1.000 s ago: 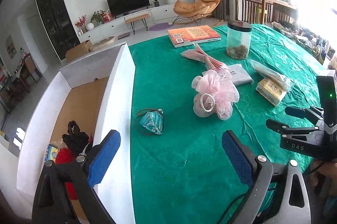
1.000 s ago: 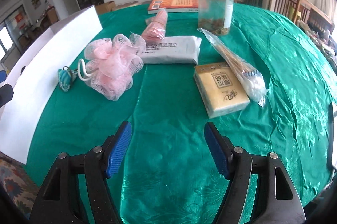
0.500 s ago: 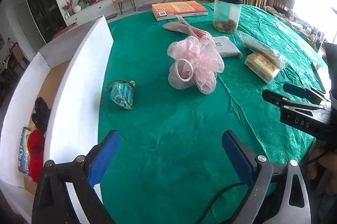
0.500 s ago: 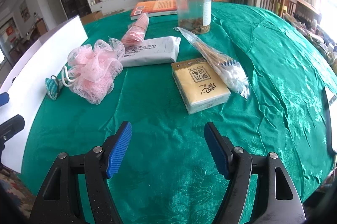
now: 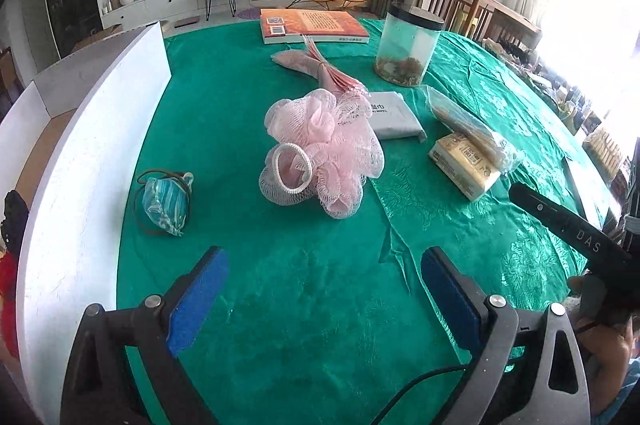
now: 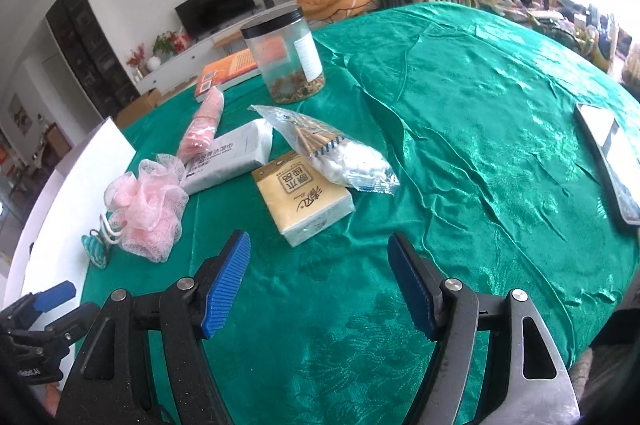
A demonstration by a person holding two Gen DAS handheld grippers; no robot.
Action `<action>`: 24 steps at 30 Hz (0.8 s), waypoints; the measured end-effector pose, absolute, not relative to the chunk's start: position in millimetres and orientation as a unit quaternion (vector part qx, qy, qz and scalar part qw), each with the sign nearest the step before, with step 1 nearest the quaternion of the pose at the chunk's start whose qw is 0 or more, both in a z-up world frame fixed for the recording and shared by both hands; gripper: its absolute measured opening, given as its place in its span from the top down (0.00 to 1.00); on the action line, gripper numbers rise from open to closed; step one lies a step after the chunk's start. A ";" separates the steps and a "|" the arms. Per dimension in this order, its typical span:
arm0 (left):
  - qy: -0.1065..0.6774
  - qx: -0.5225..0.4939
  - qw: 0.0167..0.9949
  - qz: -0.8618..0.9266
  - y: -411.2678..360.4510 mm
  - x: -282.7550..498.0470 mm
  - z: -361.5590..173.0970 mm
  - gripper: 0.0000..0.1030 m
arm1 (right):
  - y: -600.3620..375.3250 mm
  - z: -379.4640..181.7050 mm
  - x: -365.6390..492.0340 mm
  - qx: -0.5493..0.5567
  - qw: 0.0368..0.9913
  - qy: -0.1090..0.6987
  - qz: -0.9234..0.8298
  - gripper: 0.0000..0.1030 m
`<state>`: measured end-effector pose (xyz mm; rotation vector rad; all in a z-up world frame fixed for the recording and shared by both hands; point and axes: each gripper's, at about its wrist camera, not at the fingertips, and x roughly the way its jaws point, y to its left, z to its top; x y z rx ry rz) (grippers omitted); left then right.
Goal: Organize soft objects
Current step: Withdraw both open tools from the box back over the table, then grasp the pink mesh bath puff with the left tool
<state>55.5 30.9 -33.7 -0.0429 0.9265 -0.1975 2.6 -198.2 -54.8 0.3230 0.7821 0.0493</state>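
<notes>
- Left gripper (image 5: 322,289): angled down over the green tablecloth (image 5: 300,325), jaws spread wide, nothing between the blue pads.
- Right gripper (image 6: 319,281): angled down over bare cloth, jaws apart and empty.
- Pink mesh bath pouf (image 5: 324,155): lies mid-table, ahead of the left gripper.
- Teal pouch (image 5: 166,201): beside the white box wall (image 5: 80,193).
- Box contents: cut off at the frame edge; only a red and a black item show.
- Nearby: wipes pack (image 6: 230,155), tissue pack (image 6: 306,201), cotton swab bag (image 6: 332,149), clear jar (image 6: 286,55), book (image 5: 312,25).
</notes>
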 end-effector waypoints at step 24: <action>0.484 -0.009 0.871 -0.079 5.1 147.5 -77.8 0.56 | -202.4 -58.2 5.8 0.180 0.904 0.385 0.041 0.28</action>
